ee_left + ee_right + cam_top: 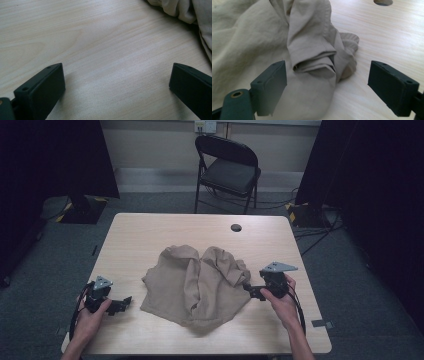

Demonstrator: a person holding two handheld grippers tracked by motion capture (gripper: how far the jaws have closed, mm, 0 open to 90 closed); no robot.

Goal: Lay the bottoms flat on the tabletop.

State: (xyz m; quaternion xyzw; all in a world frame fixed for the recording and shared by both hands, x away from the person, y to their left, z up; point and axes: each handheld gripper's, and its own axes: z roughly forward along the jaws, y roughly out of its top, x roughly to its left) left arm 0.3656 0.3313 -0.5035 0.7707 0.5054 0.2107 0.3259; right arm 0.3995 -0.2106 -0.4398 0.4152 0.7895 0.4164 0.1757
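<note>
High view: a crumpled tan shirt (197,287) lies in a heap on the middle of a light wooden table (165,227), nearer the person's edge than the far one. The left gripper (125,302) sits low over the table at the near left, held in the person's left hand (92,315), and points toward the shirt's left edge but stays a little apart from it. The right gripper (248,289) is held in the right hand (280,300) at the shirt's right side, its tips just at the bunched cloth there. A round cable hole (236,227) is cut in the table near the far edge. Beyond the table stands a black folding chair (227,170) on grey carpet.

Left gripper view: the two black jaws stand wide apart with nothing between them but bare table (100,50). The shirt (185,10) shows in the upper right corner, clear of the jaws.

Right gripper view: the jaws are spread wide, clamped on nothing. Between them, and just ahead, lies a folded sleeve (317,55) of the shirt, its cuff end bunched on the table. The left jaw hangs over flat cloth, and the right one over bare wood. The cable hole (383,2) shows at the top edge.
</note>
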